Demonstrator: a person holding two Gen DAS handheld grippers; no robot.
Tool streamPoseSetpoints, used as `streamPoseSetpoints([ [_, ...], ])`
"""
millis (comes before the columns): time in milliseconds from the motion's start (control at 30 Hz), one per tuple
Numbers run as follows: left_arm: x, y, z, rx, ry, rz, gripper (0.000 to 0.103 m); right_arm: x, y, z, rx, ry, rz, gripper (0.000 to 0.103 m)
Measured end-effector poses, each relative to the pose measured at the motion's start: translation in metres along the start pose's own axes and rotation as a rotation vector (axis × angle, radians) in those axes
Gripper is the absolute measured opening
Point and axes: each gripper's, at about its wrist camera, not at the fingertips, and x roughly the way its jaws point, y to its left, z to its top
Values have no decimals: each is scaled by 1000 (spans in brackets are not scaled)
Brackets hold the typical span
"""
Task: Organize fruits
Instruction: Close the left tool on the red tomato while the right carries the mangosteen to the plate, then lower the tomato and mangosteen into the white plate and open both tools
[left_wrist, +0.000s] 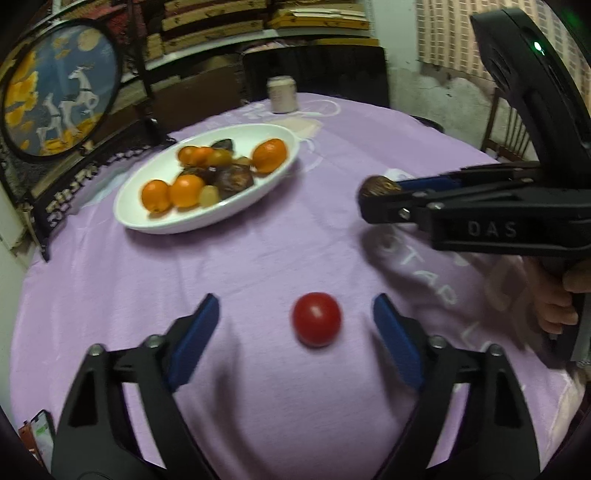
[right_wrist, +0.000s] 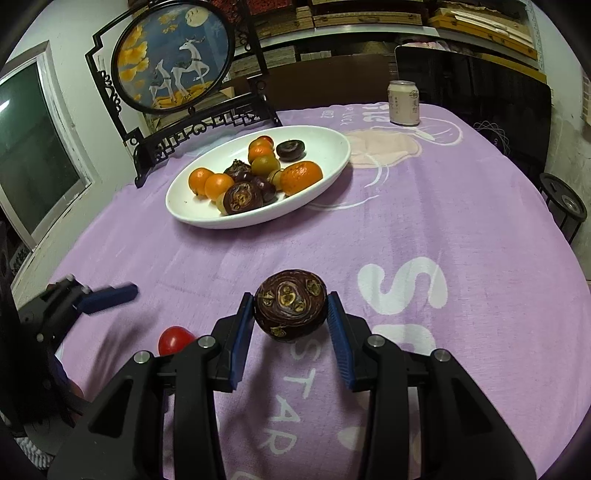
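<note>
Tomato (left_wrist: 316, 319) is the whole story right now, so I'm using it as my landmark. It sits on the purple cloth (left_wrist: 258, 251) of the counter, dead centre between my left fingers (left_wrist: 199, 332), which stand apart with cloth showing on both sides of it. No pad touches it. It's round, so there's no long axis to fuss over; what matters is that it lies just ahead of the pad tips, slightly nearer the right pad than the left, so I'd guess the left gripper (left_wrist: 295, 325) needs to ease forward and down a bit before it squeezes.

My right gripper (right_wrist: 291, 314) is busy: it's clamped on a dark brown wrinkly fruit (right_wrist: 290, 305), pads pressed on either flank, carried clear of the cloth and off to the right of the tomato. So the left hand is the one for the tomato, no contest.

The white plate (left_wrist: 147, 221) lies beyond the tomato and to its left, well apart from it, already loaded with oranges (left_wrist: 186, 190) and more dark fruit. From the right wrist view the plate (right_wrist: 332, 162) is straight ahead past the brown fruit, so that one probably goes in first. Beyond the plate stands a can (right_wrist: 403, 102), which shouldn't get in the way.
</note>
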Motion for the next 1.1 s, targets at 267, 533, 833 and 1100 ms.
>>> streamPoseSetpoints([
  [267,19,9,-1,-74,81,-110,31,-2,0,0,-2,-6,8,40],
  [533,8,30,3,-136,36,-19,30,6,3,-4,-16,30,5,40],
  [833,4,112,60,-281,-51,134,30,13,2,54,23,4,66,40],
  [1100,48,171,110,-390,-67,187,30,65,-8,126,116,-5,70,40],
])
